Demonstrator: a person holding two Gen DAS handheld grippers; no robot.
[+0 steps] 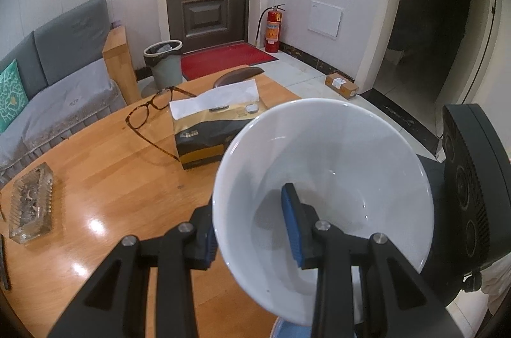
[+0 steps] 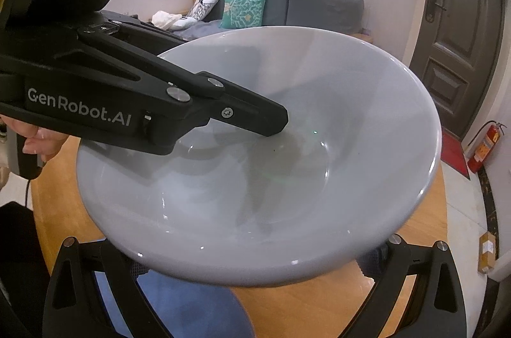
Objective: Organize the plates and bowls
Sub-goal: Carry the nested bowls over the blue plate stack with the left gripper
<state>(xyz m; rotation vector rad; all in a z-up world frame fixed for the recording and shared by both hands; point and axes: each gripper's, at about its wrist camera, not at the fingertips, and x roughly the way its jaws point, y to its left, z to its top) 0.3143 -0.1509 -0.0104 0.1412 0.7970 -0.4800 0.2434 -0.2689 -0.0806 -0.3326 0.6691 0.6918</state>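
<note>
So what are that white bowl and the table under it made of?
The white bowl looks like glazed ceramic or porcelain: smooth, glossy, with sharp light glints and soft reflections, though hard plastic can't be ruled out. The left claw grips its rim. The table looks like varnished wood: orange-brown plank seams and grain under a shiny coat that mirrors the lights.

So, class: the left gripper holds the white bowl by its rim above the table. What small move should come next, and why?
Probably lower the bowl slowly toward the blue dish seen just beneath it. The left gripper pinches the rim, one finger inside, one outside; the bowl hangs tilted, clear of the table, and the right gripper sits wide open below.
</note>
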